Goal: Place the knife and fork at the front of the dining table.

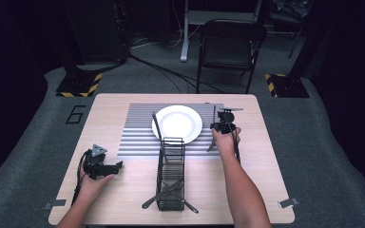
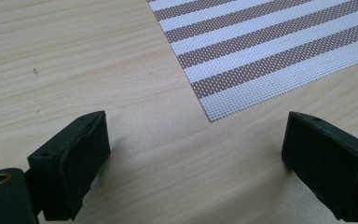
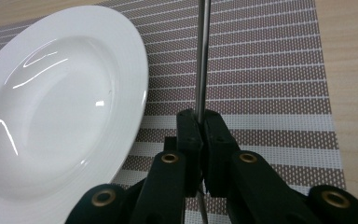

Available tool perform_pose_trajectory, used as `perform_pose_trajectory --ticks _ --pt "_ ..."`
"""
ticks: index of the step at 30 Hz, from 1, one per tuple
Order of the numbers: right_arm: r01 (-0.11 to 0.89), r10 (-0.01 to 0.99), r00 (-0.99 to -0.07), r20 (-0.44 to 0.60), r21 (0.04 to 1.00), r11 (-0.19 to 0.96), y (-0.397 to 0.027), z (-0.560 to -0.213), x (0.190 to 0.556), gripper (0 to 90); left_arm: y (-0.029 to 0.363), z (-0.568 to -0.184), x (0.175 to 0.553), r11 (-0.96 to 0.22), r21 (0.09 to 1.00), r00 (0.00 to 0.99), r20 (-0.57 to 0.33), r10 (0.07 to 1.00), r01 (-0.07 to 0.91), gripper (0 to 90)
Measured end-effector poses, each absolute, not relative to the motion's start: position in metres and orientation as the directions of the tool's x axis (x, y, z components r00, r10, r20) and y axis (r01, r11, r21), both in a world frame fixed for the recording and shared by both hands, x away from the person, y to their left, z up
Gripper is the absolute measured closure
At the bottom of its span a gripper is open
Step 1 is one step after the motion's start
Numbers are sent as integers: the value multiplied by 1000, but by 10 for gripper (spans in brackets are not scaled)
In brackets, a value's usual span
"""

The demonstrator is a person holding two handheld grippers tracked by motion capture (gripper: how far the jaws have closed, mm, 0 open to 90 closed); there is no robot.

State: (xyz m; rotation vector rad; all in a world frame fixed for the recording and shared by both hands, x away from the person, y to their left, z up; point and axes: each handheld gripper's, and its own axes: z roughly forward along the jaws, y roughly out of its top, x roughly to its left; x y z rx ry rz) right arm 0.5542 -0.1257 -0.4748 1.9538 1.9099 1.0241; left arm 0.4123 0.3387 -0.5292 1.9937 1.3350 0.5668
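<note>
Cutlery first: my right gripper [image 3: 199, 122] pinches a thin steel utensil [image 3: 202, 56] over the placemat [image 3: 270, 70], just beside the plate [image 3: 51, 107]. Stiff, light and slippery, I judge; mid-handle suits. My left gripper [image 2: 193, 163] hangs agape.

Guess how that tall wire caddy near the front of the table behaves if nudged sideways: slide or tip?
Likely tips before it slides: the wire caddy looks tall and narrow, so a high push should rock it. Probably light, being open wire. The cutlery lying low across its near end may add some base weight, and could shift or rattle if it rocks.
</note>
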Motion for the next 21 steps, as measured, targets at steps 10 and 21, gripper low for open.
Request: perform_pose_trajectory --ticks 10,21 --pt "791 931 -51 361 584 -183 -132 -483 561 875 338 -529 412 -263 728 390 -7 921 634 74" --pt "775 927 -20 374 592 -222 -133 -492 567 874 338 -529 412 -263 728 390 -7 921 633 74"
